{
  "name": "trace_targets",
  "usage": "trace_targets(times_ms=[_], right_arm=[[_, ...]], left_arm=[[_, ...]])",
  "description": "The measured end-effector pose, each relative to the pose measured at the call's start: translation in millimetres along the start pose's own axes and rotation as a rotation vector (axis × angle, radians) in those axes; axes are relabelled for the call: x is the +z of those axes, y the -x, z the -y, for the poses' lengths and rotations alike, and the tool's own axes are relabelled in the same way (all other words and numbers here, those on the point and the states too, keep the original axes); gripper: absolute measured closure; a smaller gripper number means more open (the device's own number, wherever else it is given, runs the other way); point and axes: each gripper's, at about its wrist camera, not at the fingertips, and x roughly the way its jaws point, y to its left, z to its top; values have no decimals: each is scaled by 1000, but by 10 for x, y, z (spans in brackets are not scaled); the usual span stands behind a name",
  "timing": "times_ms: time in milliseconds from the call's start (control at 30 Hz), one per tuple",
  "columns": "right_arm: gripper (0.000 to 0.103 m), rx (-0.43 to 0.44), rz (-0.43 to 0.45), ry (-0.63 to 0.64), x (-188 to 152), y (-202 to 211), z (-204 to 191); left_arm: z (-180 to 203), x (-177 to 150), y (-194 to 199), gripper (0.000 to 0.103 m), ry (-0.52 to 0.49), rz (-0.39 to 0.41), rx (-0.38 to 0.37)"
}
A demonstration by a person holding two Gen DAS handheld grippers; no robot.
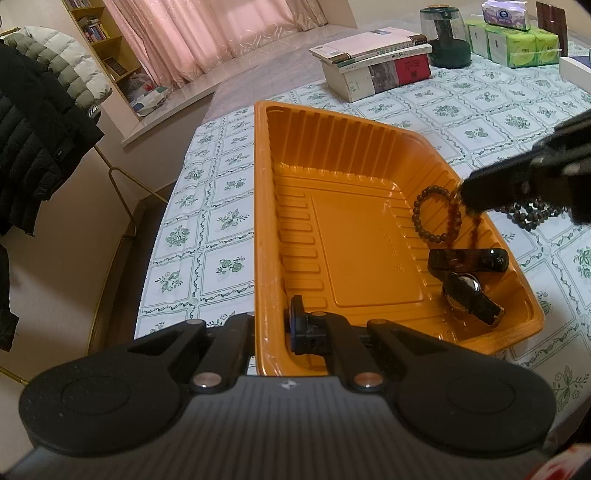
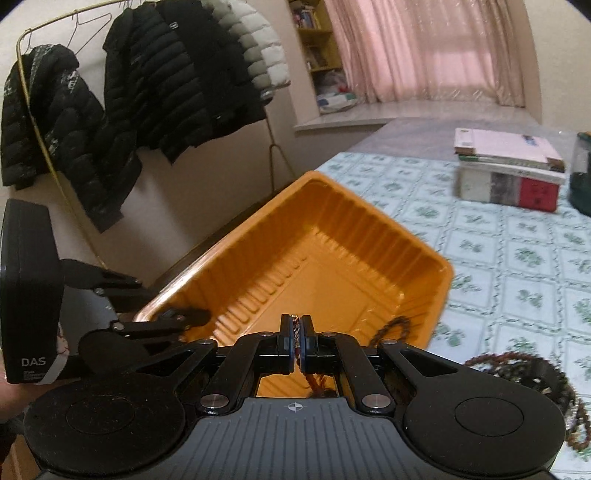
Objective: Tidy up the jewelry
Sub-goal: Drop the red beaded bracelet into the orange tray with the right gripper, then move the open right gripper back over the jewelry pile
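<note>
A table under a green-flowered cloth point(image 1: 229, 218) fills the room's middle, pink curtains point(image 1: 207, 33) across the top of the left view and three puffer jackets point(image 2: 159, 77) on a rack upper left in the right view. One orange tray point(image 1: 266, 229) sits centre. The left gripper point(image 1: 271, 325) is clamped tight on the tray's near rim. The right gripper point(image 2: 296, 334) is pinched shut on a reddish bead strand point(image 1: 476, 229) dangling over the tray's right side. Inside: one brown bead bracelet point(image 1: 436, 214), one watch point(image 1: 469, 291), one dark band point(image 1: 467, 260). More beads point(image 1: 532, 212) lie outside, right.
</note>
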Motion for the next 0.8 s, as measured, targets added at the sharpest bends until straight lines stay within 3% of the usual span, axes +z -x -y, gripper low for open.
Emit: trace_targets(times_ms=[233, 433, 600, 800], right_arm=[[100, 35, -47, -43, -62, -82, 24], [99, -18, -25, -106, -124, 49, 227], [96, -153, 3, -160, -394, 316, 560], [80, -348, -23, -276, -891, 654, 1077]], left_arm=[[-2, 0, -6, 100, 3, 0, -1], [4, -1, -7, 100, 2, -1, 0], [6, 1, -10, 100, 2, -1, 0], [6, -2, -10, 100, 2, -1, 1]])
